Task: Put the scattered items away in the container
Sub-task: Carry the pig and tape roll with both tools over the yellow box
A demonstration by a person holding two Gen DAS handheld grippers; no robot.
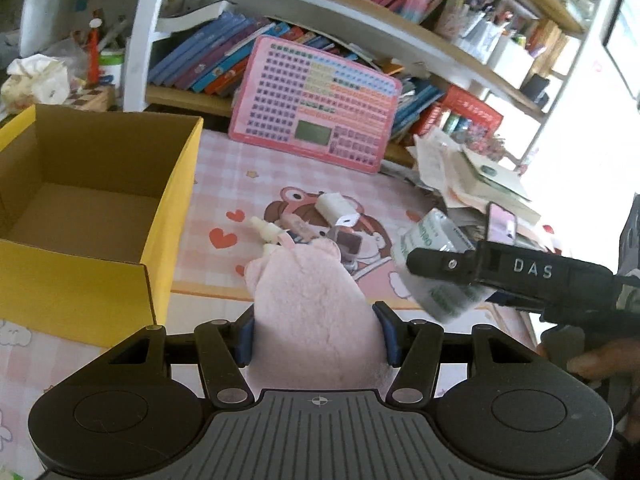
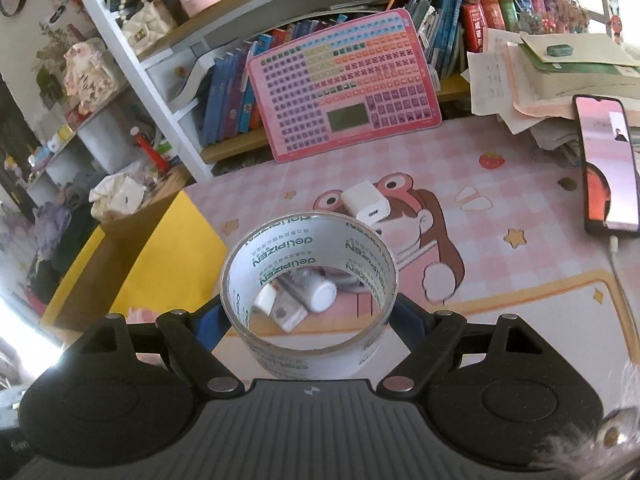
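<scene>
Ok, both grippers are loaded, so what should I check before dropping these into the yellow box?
1. Left gripper clamped on the pink plush pouch: ok.
2. Right gripper clamped on the tape roll: ok.
3. Yellow box open with room inside: ok, no items seen inside.
4. Either load above the box opening: not ok, both are off to its side.
5. Items left on the mat, white charger and small bottles: not ok, still out.
6. Grip firmness: cannot tell.

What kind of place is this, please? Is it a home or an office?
Most likely a home, probably a child's study desk. A pink cartoon desk mat covers the table, shelves crowded with children's books stand behind it, and a pink learning board with a small screen leans against them.
</scene>
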